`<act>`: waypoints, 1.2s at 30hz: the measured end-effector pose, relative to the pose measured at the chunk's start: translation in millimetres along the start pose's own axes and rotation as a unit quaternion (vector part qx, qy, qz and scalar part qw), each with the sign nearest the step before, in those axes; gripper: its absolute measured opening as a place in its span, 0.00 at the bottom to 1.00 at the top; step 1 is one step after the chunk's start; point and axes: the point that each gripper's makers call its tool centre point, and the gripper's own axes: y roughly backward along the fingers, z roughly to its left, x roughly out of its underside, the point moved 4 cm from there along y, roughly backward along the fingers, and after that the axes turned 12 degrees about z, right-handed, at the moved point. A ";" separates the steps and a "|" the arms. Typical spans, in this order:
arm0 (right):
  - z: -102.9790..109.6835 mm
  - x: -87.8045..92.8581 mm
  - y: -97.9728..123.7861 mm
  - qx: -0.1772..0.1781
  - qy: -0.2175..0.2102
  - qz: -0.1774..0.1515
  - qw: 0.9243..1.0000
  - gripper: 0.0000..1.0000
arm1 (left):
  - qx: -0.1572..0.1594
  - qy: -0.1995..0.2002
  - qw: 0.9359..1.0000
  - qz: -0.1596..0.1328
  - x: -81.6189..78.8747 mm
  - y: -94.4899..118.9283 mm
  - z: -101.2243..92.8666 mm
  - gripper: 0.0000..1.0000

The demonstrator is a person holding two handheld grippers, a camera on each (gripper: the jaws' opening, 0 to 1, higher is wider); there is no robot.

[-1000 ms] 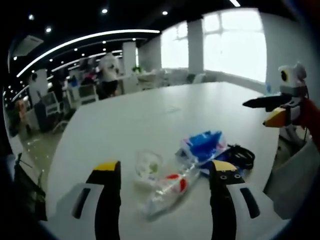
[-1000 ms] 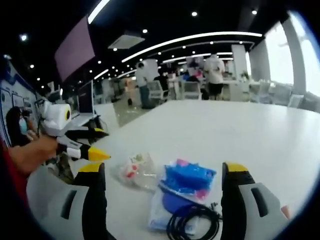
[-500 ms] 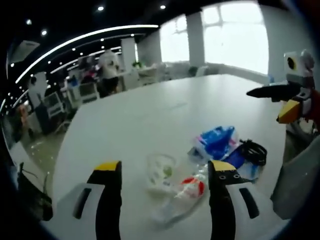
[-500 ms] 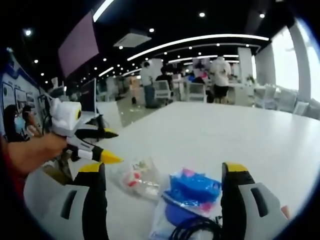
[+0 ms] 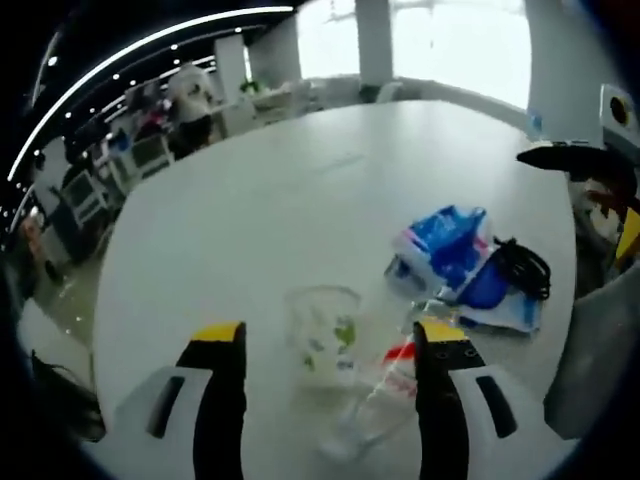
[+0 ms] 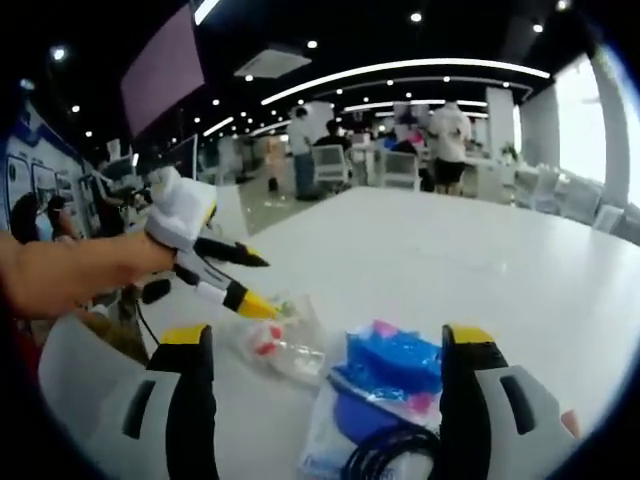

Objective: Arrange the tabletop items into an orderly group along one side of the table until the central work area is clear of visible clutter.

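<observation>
A clear plastic cup (image 5: 322,335) with a green print stands on the white table (image 5: 280,200), right between the tips of my left gripper (image 5: 330,333), which is open. Beside the cup lies a clear wrapper with red print (image 5: 385,385). Further right are a blue packet (image 5: 445,248), a blue pouch (image 5: 488,290) and a coiled black cable (image 5: 525,270). In the right gripper view, my right gripper (image 6: 325,336) is open above the blue packet (image 6: 393,360) and the cable (image 6: 385,455). The left gripper (image 6: 258,285), held by a hand (image 6: 80,275), reaches over the clear wrapper (image 6: 280,345).
The table's far half (image 6: 480,250) is bare. Chairs, desks and several standing people (image 6: 450,140) fill the office behind the table. The right gripper (image 5: 575,160) enters the left gripper view at the right edge, above the table's rim.
The left gripper has come forward and down, so the cup now sits between its jaw tips. In the right gripper view it has moved right, over the clear wrapper.
</observation>
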 end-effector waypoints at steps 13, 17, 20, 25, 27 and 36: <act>-12.8 5.4 1.0 0.009 -0.004 0.003 1.000 0.93 | 0.023 -0.032 0.994 0.098 -11.4 -33.5 3.3 0.55; -17.0 5.1 3.1 0.013 -0.007 -0.001 1.000 0.93 | 0.025 -0.033 0.992 0.123 -13.7 -40.5 2.2 0.56; -18.9 5.0 4.2 0.015 -0.010 -0.003 1.000 0.93 | 0.026 -0.039 0.988 0.148 -13.6 -45.6 1.9 0.55; -20.6 7.5 4.1 0.015 -0.011 0.000 1.000 0.93 | 0.030 -0.039 0.984 0.171 -12.5 -52.1 4.6 0.52; -20.8 7.6 4.1 0.015 -0.012 0.001 1.000 0.92 | 0.032 -0.041 0.982 0.180 -11.5 -54.4 4.5 0.51; -21.0 8.9 3.4 0.021 -0.002 0.005 1.000 0.91 | 0.043 -0.043 0.976 0.211 -9.2 -64.6 1.9 0.50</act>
